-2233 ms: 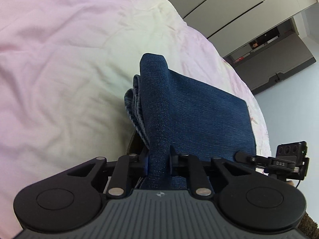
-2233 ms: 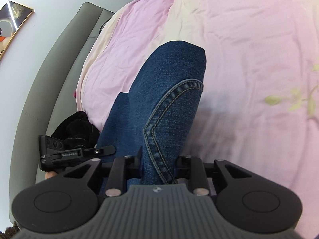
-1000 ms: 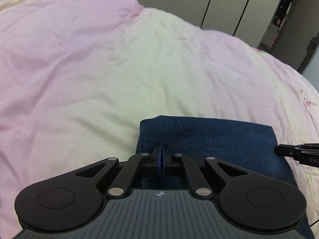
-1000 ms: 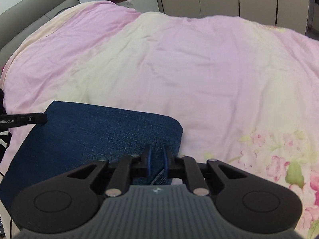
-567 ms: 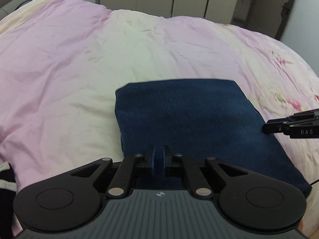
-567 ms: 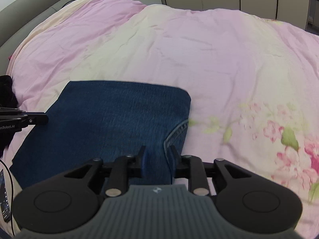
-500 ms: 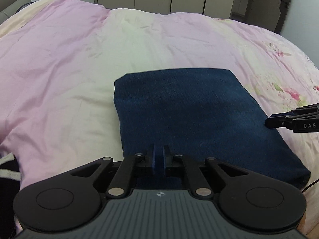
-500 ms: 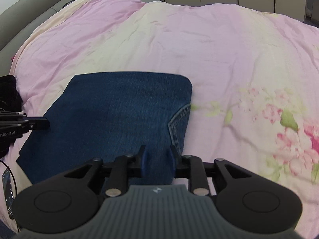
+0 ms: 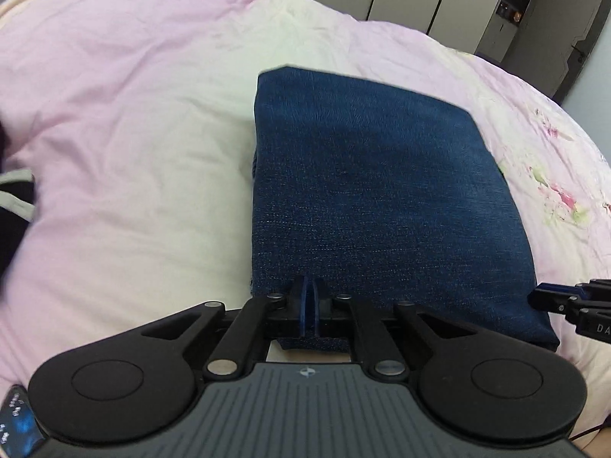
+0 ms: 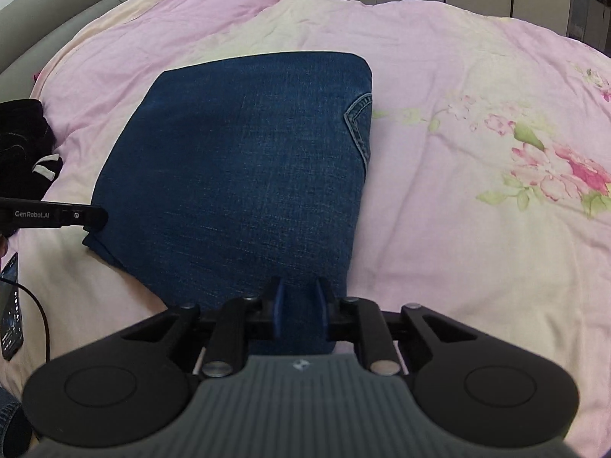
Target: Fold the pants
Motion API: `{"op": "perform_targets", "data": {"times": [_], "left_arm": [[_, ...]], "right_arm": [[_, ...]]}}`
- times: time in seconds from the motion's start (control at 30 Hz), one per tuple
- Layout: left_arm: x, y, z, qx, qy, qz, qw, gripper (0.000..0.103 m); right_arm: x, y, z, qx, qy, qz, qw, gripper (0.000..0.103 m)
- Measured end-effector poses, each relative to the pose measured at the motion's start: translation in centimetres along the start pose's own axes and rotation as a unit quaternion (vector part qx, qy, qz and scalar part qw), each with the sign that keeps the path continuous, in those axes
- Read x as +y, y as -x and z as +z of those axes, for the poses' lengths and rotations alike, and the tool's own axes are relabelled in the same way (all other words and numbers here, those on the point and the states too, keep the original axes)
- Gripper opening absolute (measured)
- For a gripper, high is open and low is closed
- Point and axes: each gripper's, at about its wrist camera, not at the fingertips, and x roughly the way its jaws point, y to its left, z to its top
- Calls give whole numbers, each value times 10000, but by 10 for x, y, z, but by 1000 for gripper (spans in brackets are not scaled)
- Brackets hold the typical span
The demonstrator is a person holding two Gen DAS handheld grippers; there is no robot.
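Though seemingly done folding pants [image 9: 374, 191] flat on bed [image 9: 133, 133] ahead of jaws, only retreat left: left gripper [image 9: 307, 286] pinched together, empty; right gripper [image 10: 298, 286] slightly apart, just been closing, denim in gap, ungripped.

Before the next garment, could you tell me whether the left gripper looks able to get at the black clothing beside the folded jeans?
Probably yes. The left gripper has its jaws shut on nothing, and only bare duvet lies between the folded jeans and the black clothing, which is mostly cut off at the frame edge.
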Motion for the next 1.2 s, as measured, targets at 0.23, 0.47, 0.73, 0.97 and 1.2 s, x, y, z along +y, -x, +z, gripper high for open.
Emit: {"op": "perform_targets", "data": {"times": [0.23, 0.47, 0.73, 0.97, 1.2], "left_arm": [[-53, 73, -13, -756, -441, 343, 9956, 19], [-111, 144, -30, -1641, -416, 397, 9848, 44], [-142, 176, -46, -2157, -497, 988, 9702, 75], [-151, 185, -69, -2228, -628, 995, 9677, 87], [-147, 175, -85, -2057, -535, 1228, 9694, 87]], "right_arm": [[7, 57, 8, -530, -132, 138, 9984, 16], [30, 148, 8, -1692, 66, 80, 9855, 40], [43, 216, -13, -2402, 151, -29, 9706, 63], [47, 225, -42, -2344, -6, -232, 9719, 82], [53, 215, -66, -2311, 63, -510, 9716, 88]]}}
